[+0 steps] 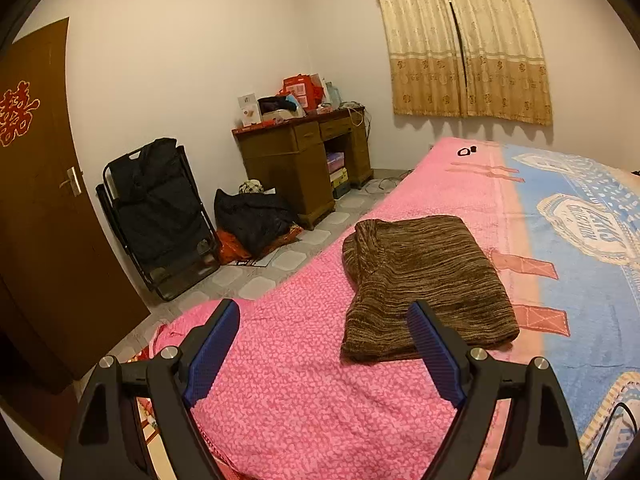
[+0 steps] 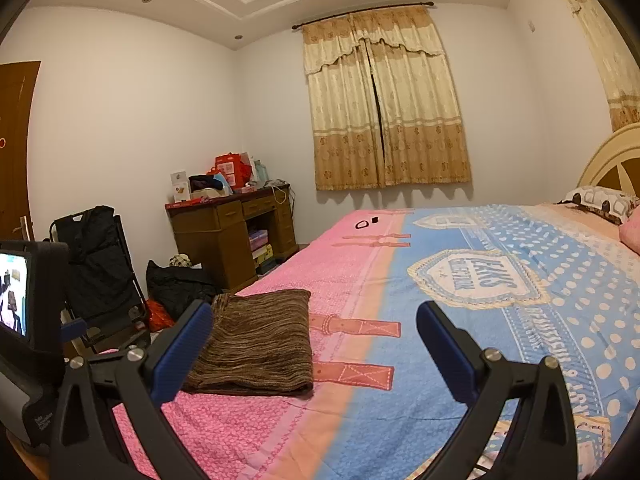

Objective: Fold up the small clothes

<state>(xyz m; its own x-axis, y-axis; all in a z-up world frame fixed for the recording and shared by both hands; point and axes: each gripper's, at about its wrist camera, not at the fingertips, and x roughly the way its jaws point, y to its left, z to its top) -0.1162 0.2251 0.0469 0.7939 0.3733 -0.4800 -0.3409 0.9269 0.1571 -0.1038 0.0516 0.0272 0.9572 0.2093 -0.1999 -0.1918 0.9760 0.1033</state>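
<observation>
Small dark items (image 1: 466,151) at the bed's far edge are too tiny to identify. Left gripper (image 1: 322,318) and right gripper (image 2: 316,318) both hover with jaws spread wide, holding and touching nothing. Folded brown striped garment (image 1: 424,284) lies flat on the pink part of the bedspread (image 1: 300,396), beside its blue half. Cluttered wooden desk (image 1: 304,160) and closed curtains (image 1: 464,40) stand beyond.

Brown striped knit garment (image 1: 424,284), soft and ribbed, at frame centre. Nubbly pink and smooth printed blue cloth on bedspread (image 1: 304,392). Ridged matt blue pads (image 1: 214,354) on black plastic fingers, shiny metal screws. Dark varnished wooden desk (image 1: 296,160), upper middle.
</observation>
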